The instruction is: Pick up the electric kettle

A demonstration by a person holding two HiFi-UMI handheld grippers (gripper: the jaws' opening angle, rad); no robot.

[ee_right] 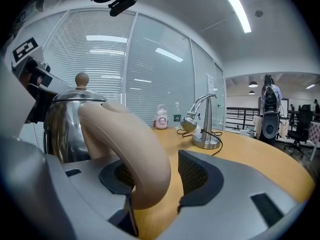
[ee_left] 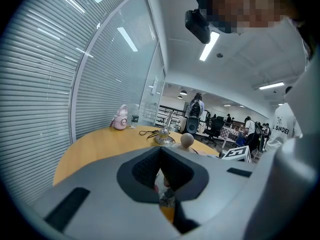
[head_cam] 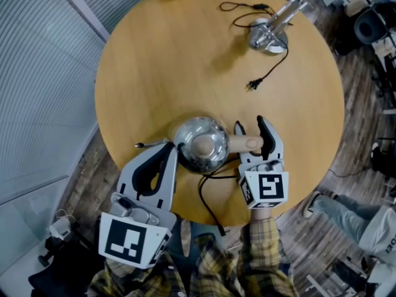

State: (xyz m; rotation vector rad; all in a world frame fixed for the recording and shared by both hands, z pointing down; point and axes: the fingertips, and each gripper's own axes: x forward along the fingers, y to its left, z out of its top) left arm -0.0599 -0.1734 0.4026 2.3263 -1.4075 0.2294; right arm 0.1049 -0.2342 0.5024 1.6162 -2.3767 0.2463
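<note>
Blond wood fills our downward view: a round table [head_cam: 185, 60] beside a glass wall [ee_right: 150, 69] hung with slatted blinds [ee_left: 40, 84], and an open office lies beyond it.

The electric kettle [head_cam: 189, 135] stands near the table's close edge, a polished steel pot with a round pale knob [head_cam: 203, 145] on its lid. Its beige handle [ee_right: 130, 144] arches straight into our right gripper [head_cam: 251, 126]. The jaws stand apart with the handle between them. It lies against the inner face of the left-hand jaw, and a strip of tabletop shows between it and the ribbed pad [ee_right: 192, 171] of the other. We are not squeezing it. Above the handle, the kettle's steel wall rises to the left of these jaws.

Our left gripper [head_cam: 169, 148] has its jaws drawn together, tips meeting, with only the hollow behind the pads left between them. The kettle's body sits just ahead of those tips, and its slim spout [head_cam: 150, 144] pokes out to their left. Whether the tips touch the steel we cannot tell.

From under the kettle a black cord [head_cam: 207, 197] trails back between the two grippers and over the table's edge.

Far ahead of both pairs of jaws stands a chrome desk lamp [head_cam: 271, 33], its black lead [head_cam: 267, 74] ending in a loose plug [head_cam: 252, 84]. Farther ahead again, near the blinds, sits a small pink object [ee_right: 160, 117].
</note>
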